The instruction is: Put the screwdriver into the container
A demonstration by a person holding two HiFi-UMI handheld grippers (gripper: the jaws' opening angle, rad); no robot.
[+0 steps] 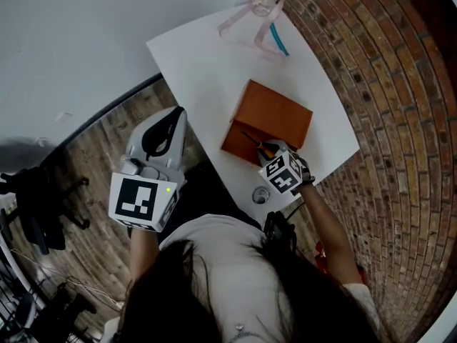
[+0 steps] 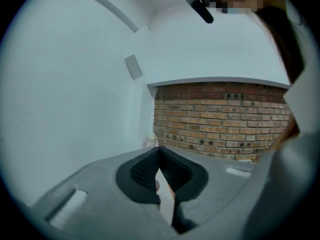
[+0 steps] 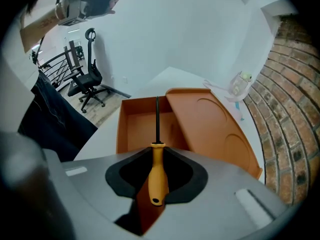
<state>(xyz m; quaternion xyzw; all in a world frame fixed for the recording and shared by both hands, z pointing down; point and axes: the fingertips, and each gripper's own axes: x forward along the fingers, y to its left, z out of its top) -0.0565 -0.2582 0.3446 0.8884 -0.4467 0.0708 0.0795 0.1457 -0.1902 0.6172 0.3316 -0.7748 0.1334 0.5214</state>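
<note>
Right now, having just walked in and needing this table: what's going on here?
A person holds a gripper in each hand. The right tongs grip an orange-handled screwdriver, its shaft aimed into the open orange container on the white table; it is not yet let go. The left tongs are shut on nothing, held off beside the table.

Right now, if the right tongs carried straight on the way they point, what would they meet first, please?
The right tongs grip the screwdriver, whose shaft points into the open orange box. Its tip would probably meet the box's floor first, though depth is unclear.
</note>
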